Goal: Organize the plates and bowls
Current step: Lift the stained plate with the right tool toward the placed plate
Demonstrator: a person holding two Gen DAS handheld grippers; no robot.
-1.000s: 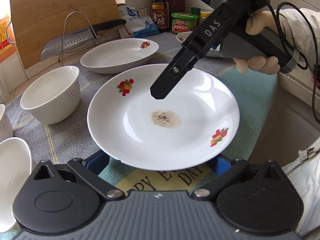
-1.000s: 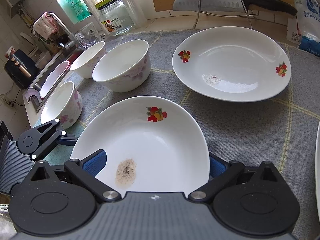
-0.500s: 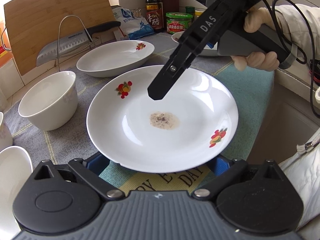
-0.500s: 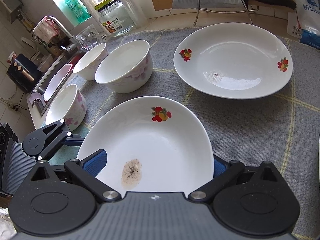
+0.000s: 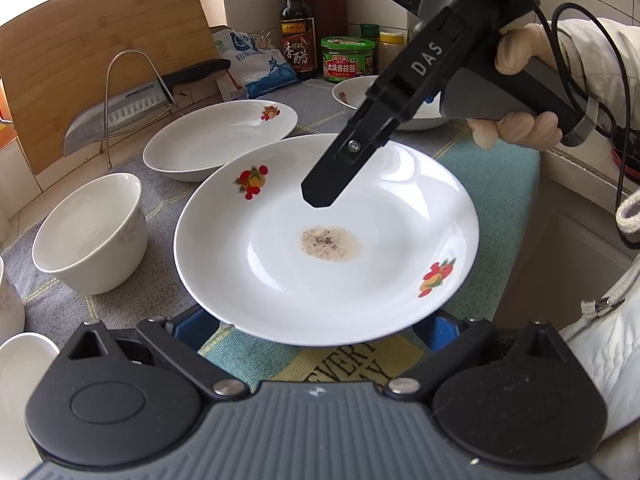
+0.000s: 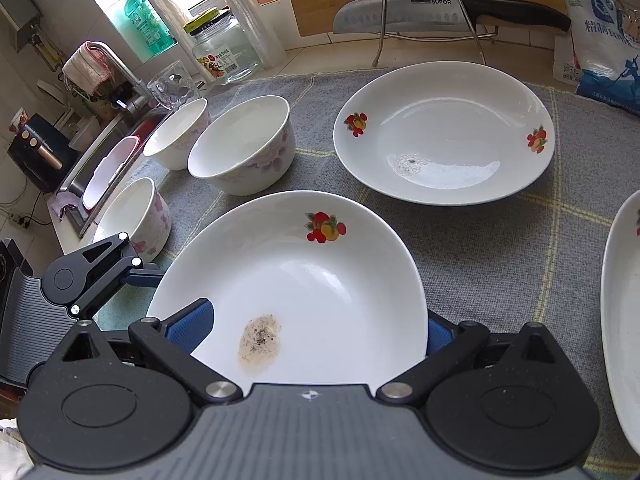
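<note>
Lifted slightly nearer both cameras since the earlier frames, the stained plate (image 5: 326,240) fills mid-frame, apparently pinched by both the left hand-held gripper (image 5: 316,324) and right hand-held gripper (image 6: 320,332), while the second plate (image 6: 444,132) and bowls (image 6: 242,144) at upper left sit unstacked.

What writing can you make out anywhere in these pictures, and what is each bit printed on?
"SUPOR": knife blade on the wire rack.
"DAS": right gripper, on its black body.
"EVERY", "AY": partly hidden, on the mat under the plate.
"香醋": dark vinegar bottle.
"大块香菇酱": green-lidded jar.
Salt bag, glass jar label: too small or blurred.
</note>
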